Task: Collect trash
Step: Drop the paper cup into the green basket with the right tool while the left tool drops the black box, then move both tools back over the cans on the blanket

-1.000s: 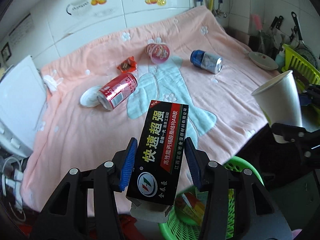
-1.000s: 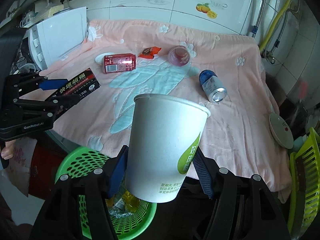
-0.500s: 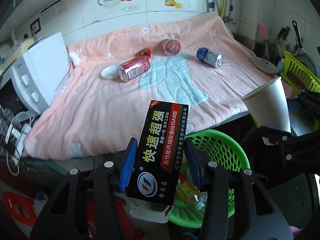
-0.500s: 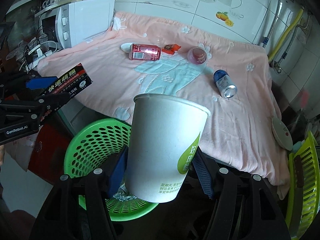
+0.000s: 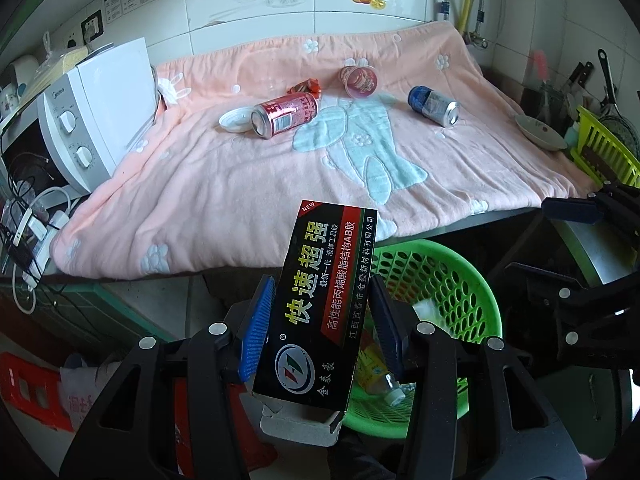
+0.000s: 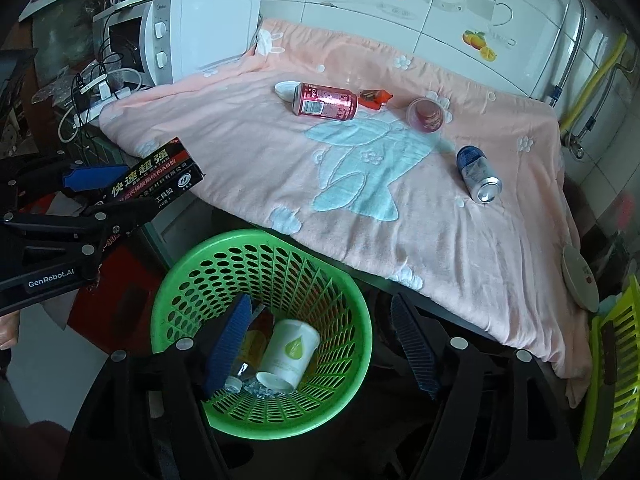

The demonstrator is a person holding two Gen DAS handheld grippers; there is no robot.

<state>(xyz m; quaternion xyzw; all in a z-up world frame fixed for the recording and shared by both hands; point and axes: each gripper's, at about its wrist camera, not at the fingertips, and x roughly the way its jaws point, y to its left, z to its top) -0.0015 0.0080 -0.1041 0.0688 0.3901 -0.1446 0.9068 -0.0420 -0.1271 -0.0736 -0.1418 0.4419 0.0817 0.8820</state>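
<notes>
Trash, left wrist view: black glue box (image 5: 326,300) clamped between left gripper (image 5: 322,320) fingers, green basket (image 5: 448,280) just beyond, right. Right wrist view: right gripper (image 6: 320,344) spread apart, empty, above basket (image 6: 192,276); paper cup (image 6: 290,354) lying inside, between fingertips.

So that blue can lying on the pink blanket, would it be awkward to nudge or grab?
Probably a bit. The blue can lies on its side, so a sideways push would likely roll it, though the soft pink blanket may slow that. Its open top suggests it's empty and light. The smooth metal wall could slip or dent if the claw squeezes hard.
</notes>
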